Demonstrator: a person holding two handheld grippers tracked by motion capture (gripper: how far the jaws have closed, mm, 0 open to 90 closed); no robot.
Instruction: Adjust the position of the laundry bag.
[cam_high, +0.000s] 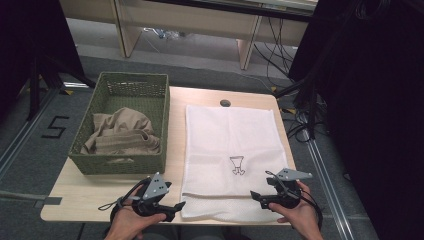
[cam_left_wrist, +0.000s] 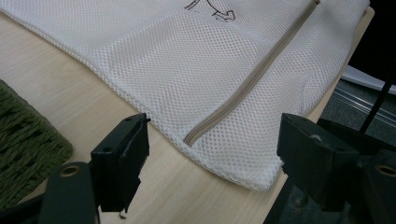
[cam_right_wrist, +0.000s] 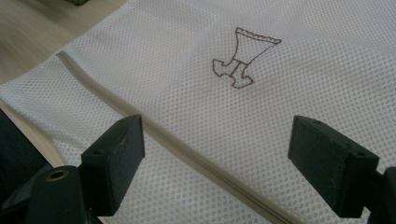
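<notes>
A white mesh laundry bag (cam_high: 230, 145) lies flat on the wooden table (cam_high: 75, 190), with a small brown printed figure (cam_high: 238, 165) (cam_right_wrist: 242, 58) and a beige zipper (cam_left_wrist: 247, 79) (cam_right_wrist: 154, 135) along its near end. A green woven basket (cam_high: 125, 90) at the left holds crumpled beige clothing (cam_high: 122, 131). My left gripper (cam_high: 176, 207) (cam_left_wrist: 212, 149) is open just off the bag's near left corner. My right gripper (cam_high: 256, 197) (cam_right_wrist: 217, 154) is open over the bag's near right part, jaws wide above the zipper. Nothing is between either pair of jaws.
A dark round grommet (cam_high: 225, 103) sits at the table's far edge. Black stands and cables (cam_high: 300, 105) crowd the floor at the right, and a desk (cam_high: 200, 25) stands beyond. The basket corner (cam_left_wrist: 25, 135) is close to my left gripper.
</notes>
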